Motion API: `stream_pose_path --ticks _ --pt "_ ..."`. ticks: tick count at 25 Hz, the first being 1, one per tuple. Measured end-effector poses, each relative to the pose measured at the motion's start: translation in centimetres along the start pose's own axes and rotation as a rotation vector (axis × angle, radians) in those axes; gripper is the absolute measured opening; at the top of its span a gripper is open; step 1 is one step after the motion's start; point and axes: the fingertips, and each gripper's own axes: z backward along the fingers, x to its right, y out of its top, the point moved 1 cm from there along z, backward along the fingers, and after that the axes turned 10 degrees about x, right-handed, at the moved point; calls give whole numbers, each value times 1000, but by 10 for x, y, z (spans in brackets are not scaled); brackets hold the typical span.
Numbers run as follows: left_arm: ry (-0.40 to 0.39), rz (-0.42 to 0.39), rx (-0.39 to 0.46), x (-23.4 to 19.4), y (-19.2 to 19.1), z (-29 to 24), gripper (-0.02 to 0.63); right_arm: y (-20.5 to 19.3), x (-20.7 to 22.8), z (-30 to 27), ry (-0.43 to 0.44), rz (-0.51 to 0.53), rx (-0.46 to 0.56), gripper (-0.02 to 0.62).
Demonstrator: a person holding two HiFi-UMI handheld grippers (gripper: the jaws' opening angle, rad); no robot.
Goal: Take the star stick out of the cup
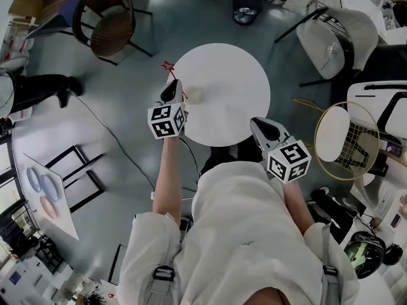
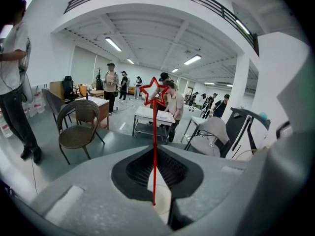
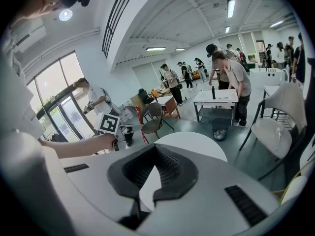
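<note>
My left gripper [image 1: 172, 89] is shut on a thin red star stick [image 1: 168, 68], held over the left edge of the round white table [image 1: 235, 81]. In the left gripper view the stick [image 2: 154, 146] rises straight up between the closed pads, and its red outline star [image 2: 154, 91] stands above the jaws. A pale cup [image 1: 195, 95] stands on the table just right of that gripper, and the stick looks clear of it. My right gripper [image 1: 262, 127] hovers at the table's near right edge, shut and with nothing in it; its pads [image 3: 156, 149] meet over the table [image 3: 197, 141].
A wicker chair [image 1: 105, 21] stands at the far left and a white chair [image 1: 334, 40] at the far right. A round wire-framed piece [image 1: 346, 142] sits right of the table. A cable [image 1: 114, 138] runs across the grey floor. People stand at tables in the background.
</note>
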Motion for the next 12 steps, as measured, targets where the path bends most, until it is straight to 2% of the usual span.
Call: stream_pose_path --ticks 12 --pt "-81 14 119 16 46 53 23 2 -28 0 1 21 45 8"
